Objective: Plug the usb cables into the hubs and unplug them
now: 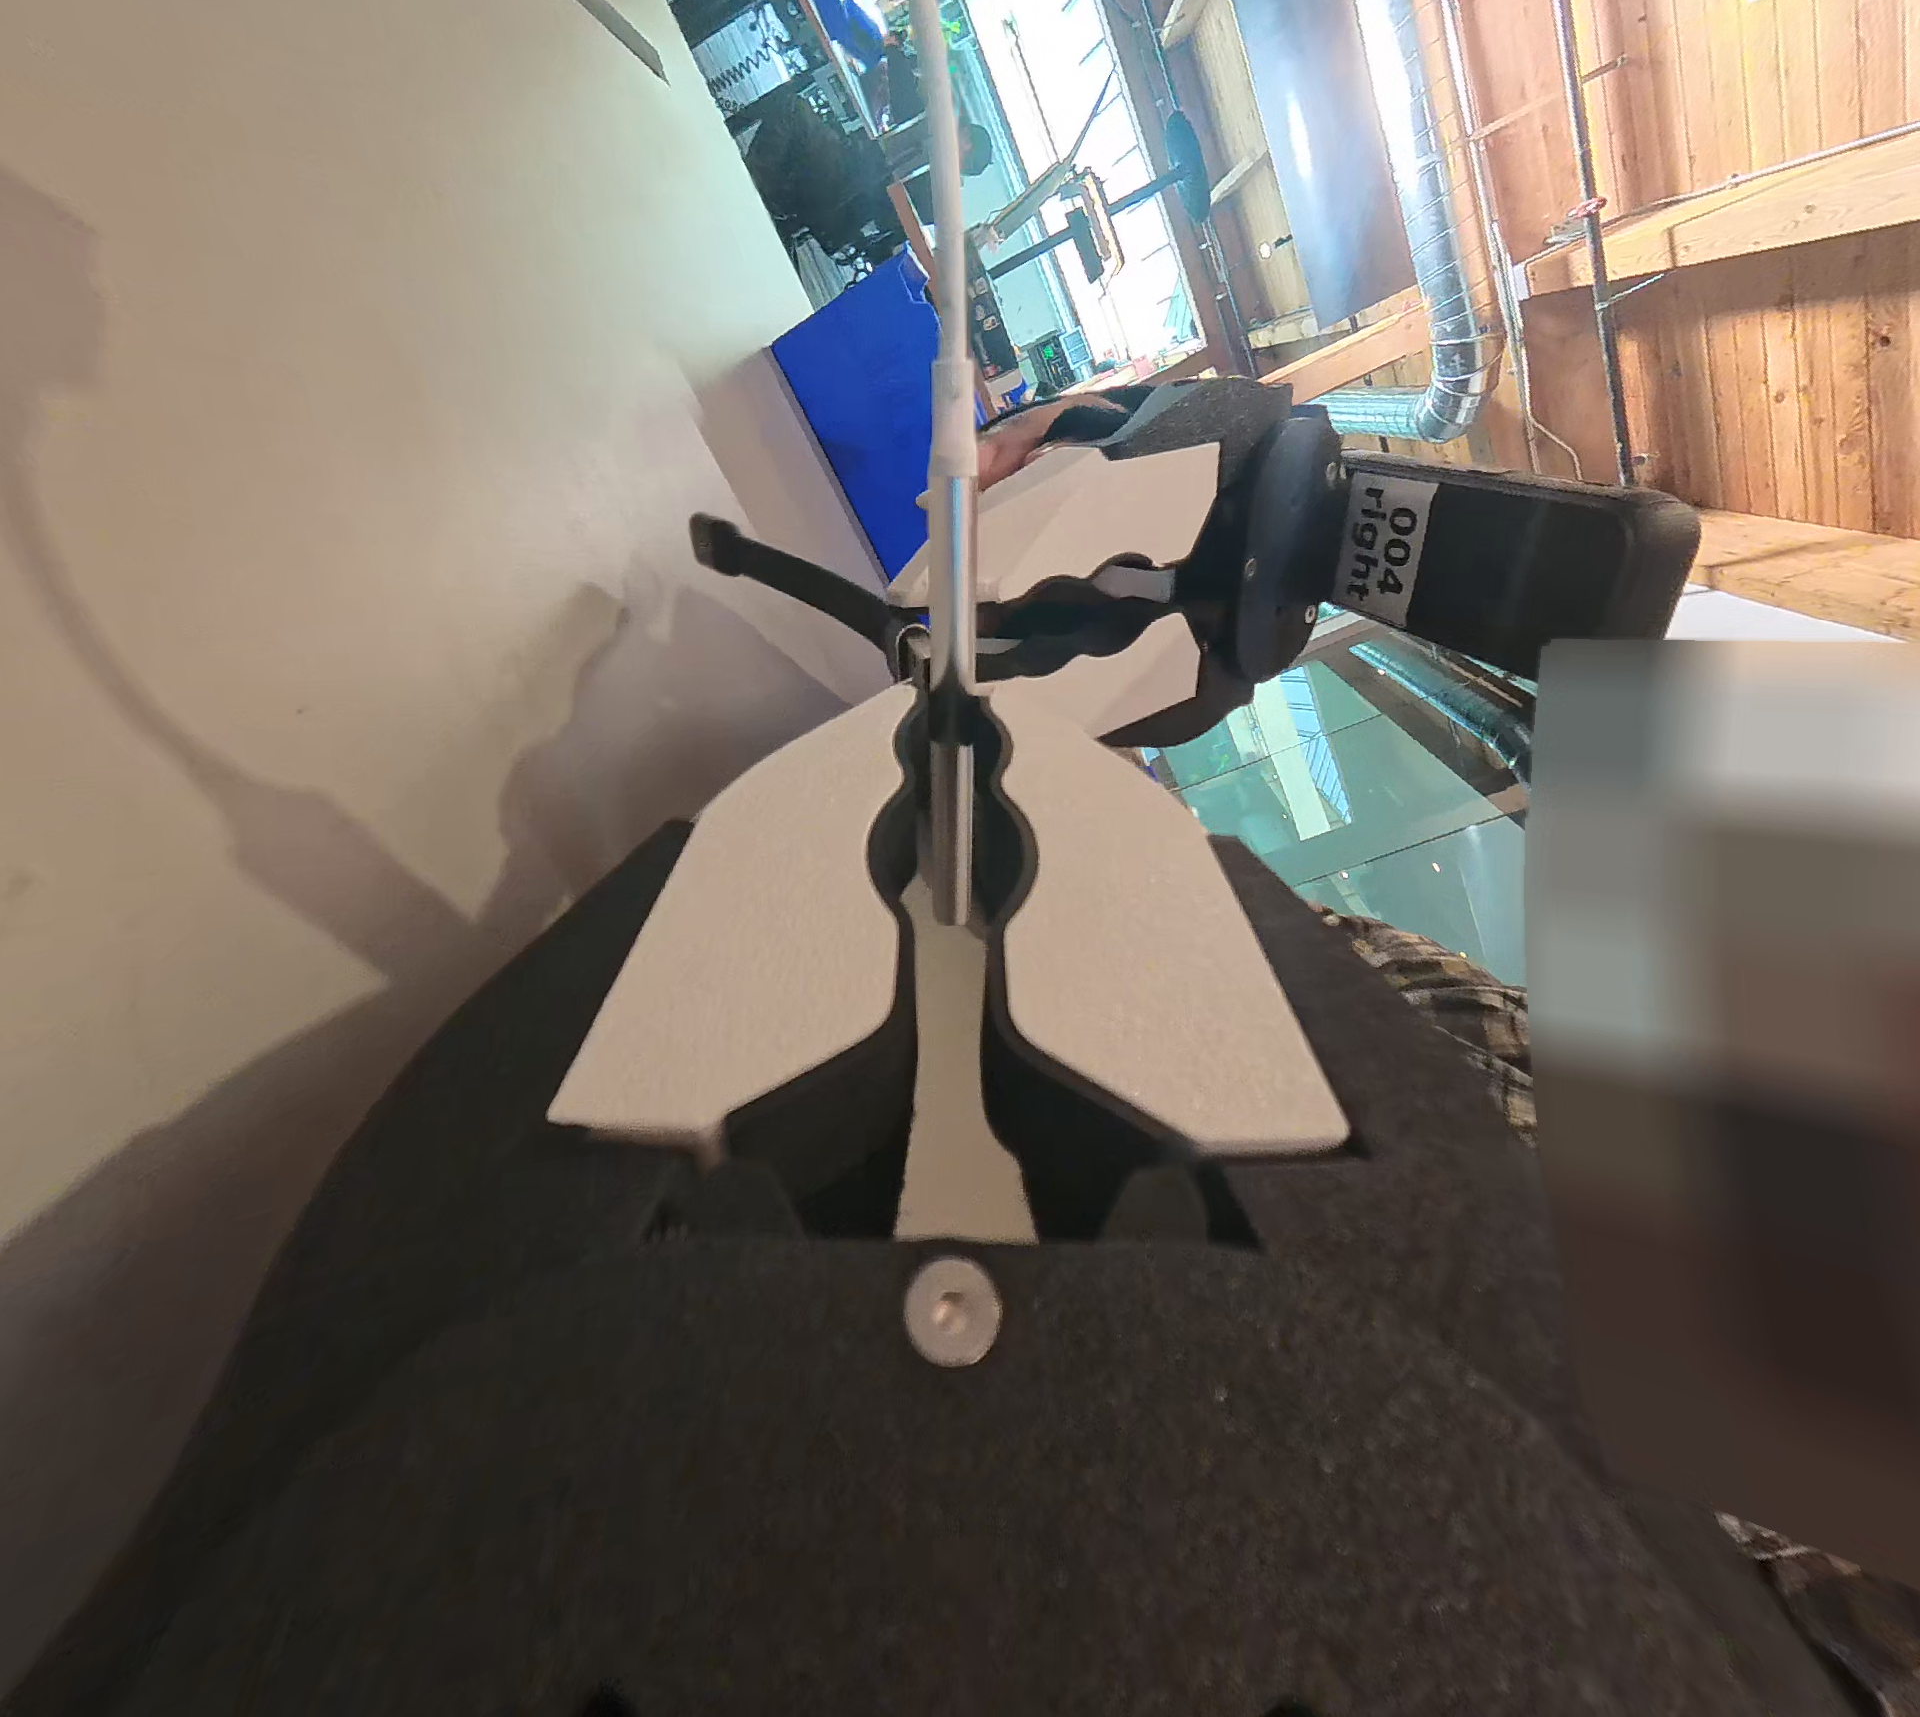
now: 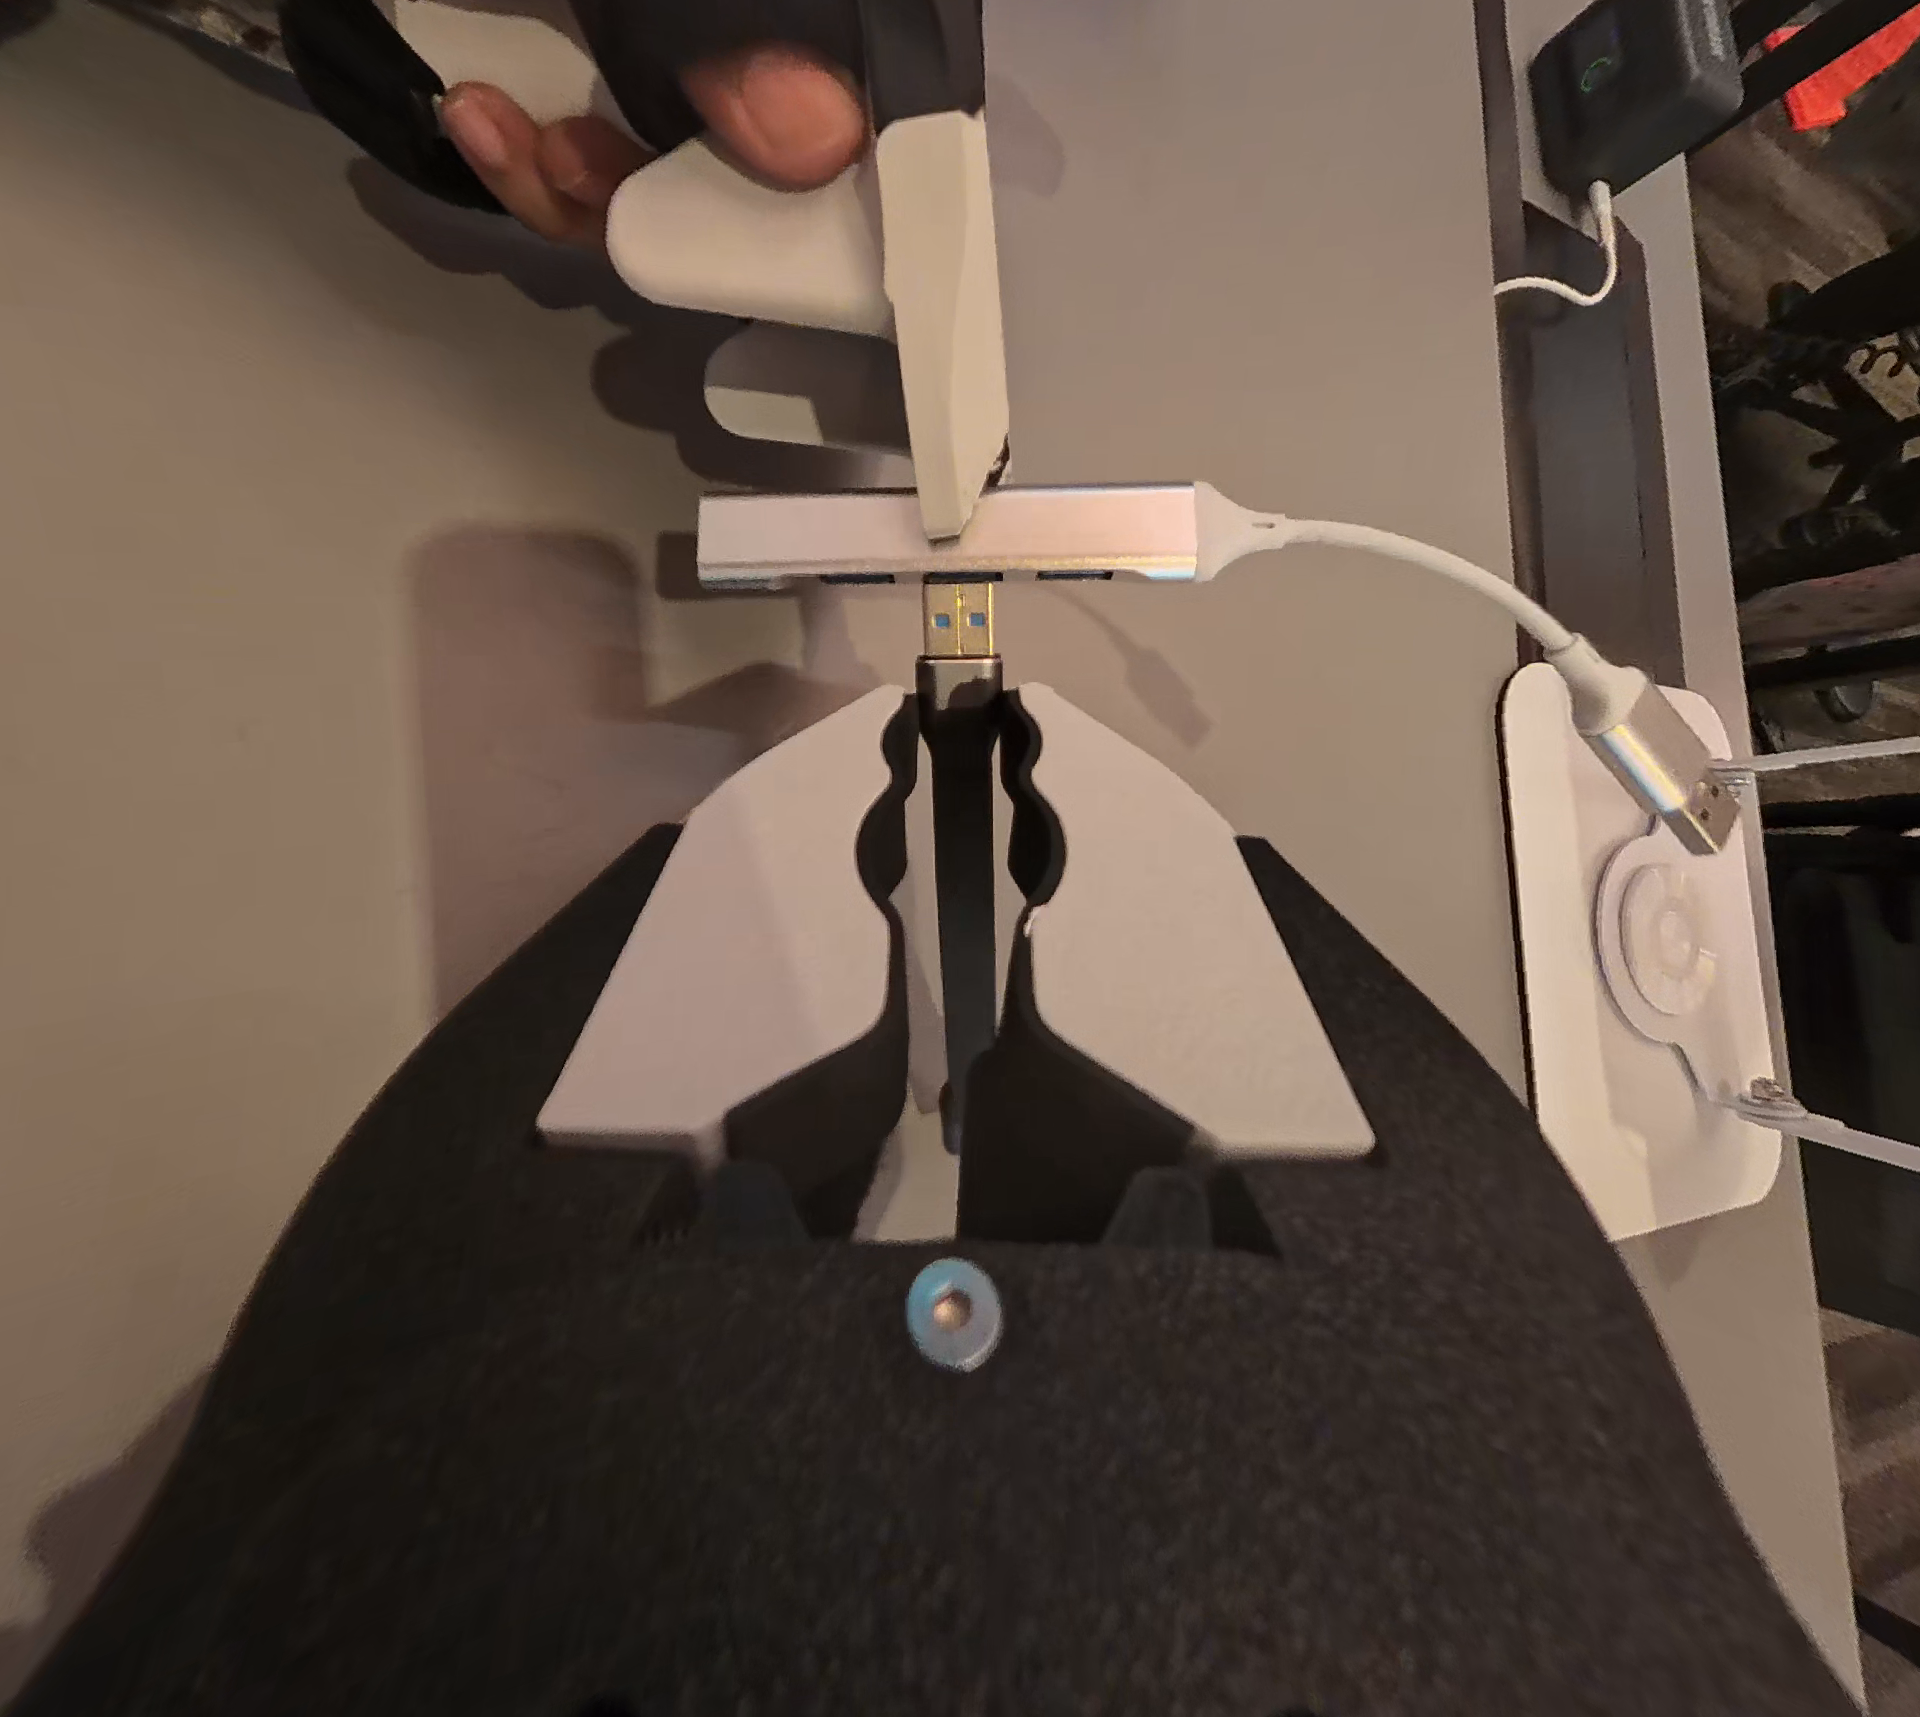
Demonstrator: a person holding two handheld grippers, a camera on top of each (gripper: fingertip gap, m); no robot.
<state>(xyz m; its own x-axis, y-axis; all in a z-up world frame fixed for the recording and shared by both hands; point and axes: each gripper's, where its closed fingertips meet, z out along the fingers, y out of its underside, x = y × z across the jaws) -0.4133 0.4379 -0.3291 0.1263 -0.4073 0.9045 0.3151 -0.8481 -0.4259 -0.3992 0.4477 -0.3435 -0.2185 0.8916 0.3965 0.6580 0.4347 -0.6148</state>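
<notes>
The left hand-held gripper point(image 2: 951, 514) is clamped on the silver hub point(image 2: 1081, 529), held above the surface point(image 2: 1247, 265). The right hand-held gripper point(image 2: 961, 691) is clamped on the black usb cable point(image 2: 961, 888); its plug point(image 2: 958, 620) sits just at the middle port, seemingly not fully seated.

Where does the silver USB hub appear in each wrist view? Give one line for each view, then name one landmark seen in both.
Left wrist view: the silver USB hub stands edge-on at centre, clamped in the left claw.
Right wrist view: the hub lies crosswise just above centre, ports facing the camera.
Shared landmark: the hub's white cable, running up in the left view and off to the right in the right view.
</notes>
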